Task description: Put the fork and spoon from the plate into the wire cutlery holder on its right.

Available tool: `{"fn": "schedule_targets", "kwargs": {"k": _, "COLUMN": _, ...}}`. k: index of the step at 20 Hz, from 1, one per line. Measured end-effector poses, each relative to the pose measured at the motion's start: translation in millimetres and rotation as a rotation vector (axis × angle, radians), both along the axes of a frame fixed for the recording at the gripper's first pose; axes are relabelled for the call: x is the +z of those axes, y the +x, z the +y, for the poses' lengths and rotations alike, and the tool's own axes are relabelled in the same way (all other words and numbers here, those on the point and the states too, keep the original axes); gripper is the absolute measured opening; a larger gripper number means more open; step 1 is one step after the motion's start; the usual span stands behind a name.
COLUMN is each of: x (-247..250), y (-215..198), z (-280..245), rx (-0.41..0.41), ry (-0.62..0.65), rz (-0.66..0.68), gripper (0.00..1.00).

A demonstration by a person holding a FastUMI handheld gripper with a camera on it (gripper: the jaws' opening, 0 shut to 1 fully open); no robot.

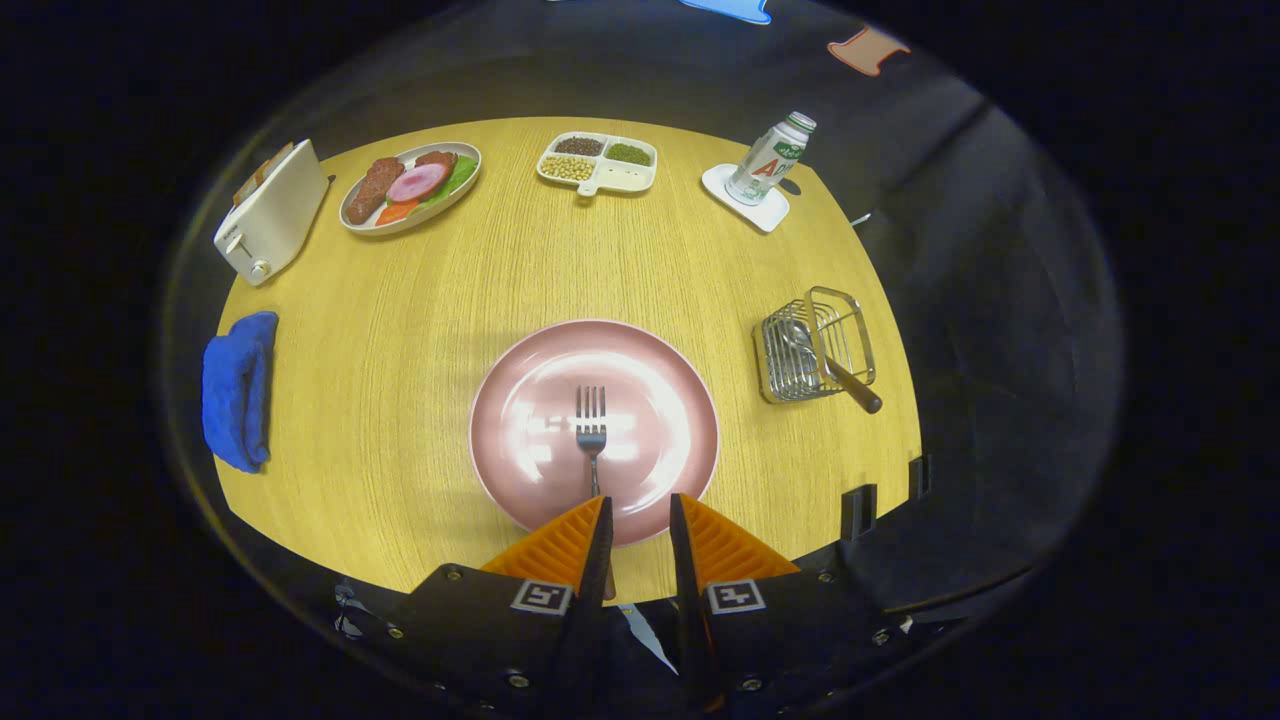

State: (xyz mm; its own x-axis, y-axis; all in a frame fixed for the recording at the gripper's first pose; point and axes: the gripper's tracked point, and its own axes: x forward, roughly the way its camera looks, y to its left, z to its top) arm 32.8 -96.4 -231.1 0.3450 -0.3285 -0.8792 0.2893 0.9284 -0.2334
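The gripper (638, 515) is seen with its fingers parted by a narrow gap, nothing pressed between them; the handle of the slim metal fork (591, 432) runs down beside the left finger, though contact cannot be told; the fork lies on the round pink plate (530, 400), its long axis in line with the fingers, tines pointed away from them; the wire cutlery holder (815, 345) stands right of the plate on the yellow wooden table (420, 330), a brown-handled utensil (850, 385) leaning out of it.

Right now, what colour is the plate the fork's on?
Pink, glossy, best in the gripper view: plate under the fork, just ahead of the gripper's parted fingers.
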Motion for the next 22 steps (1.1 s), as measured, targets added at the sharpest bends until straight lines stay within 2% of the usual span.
{"fn": "schedule_targets", "kwargs": {"k": 9, "x": -64, "y": -1, "z": 8, "rx": 0.006, "ry": 0.098, "rz": 0.086, "gripper": 0.35}}
{"fn": "schedule_targets", "kwargs": {"k": 22, "x": -108, "y": -1, "z": 16, "rx": 0.017, "ry": 0.162, "rz": 0.143, "gripper": 0.35}}
